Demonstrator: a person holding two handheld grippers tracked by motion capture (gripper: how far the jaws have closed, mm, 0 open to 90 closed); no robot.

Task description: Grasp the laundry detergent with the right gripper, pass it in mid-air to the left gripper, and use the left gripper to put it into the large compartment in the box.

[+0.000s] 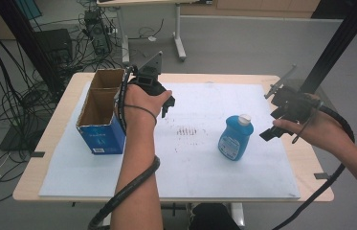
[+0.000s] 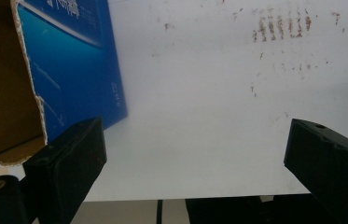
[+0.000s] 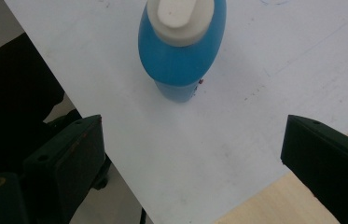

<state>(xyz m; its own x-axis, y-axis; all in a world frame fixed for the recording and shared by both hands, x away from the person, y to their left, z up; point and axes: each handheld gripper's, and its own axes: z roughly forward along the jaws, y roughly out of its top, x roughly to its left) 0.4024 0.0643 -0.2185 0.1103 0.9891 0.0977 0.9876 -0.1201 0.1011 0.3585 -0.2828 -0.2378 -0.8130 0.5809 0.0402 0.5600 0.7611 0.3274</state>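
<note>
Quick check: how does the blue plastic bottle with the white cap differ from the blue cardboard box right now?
The blue plastic bottle with the white cap is rounded and capped shut; the blue cardboard box is rectangular and open-topped, with a torn rim. The bottle stands right of centre near the right gripper; the box stands at the left edge beside the left gripper. Both stand upright on the white sheet, ungripped.

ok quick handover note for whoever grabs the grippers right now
Left gripper: open, empty, held over the white sheet beside the open cardboard box.
Right gripper: open, empty, held in the air to the right of the blue bottle and aimed at it, not touching.
Things: the bottle stands upright on the sheet with its white cap on; the box stands at the sheet's left edge, top open.
Done: nothing gripped yet.
Left: probably close the right gripper on the bottle; the box looks like its likely destination.
</note>
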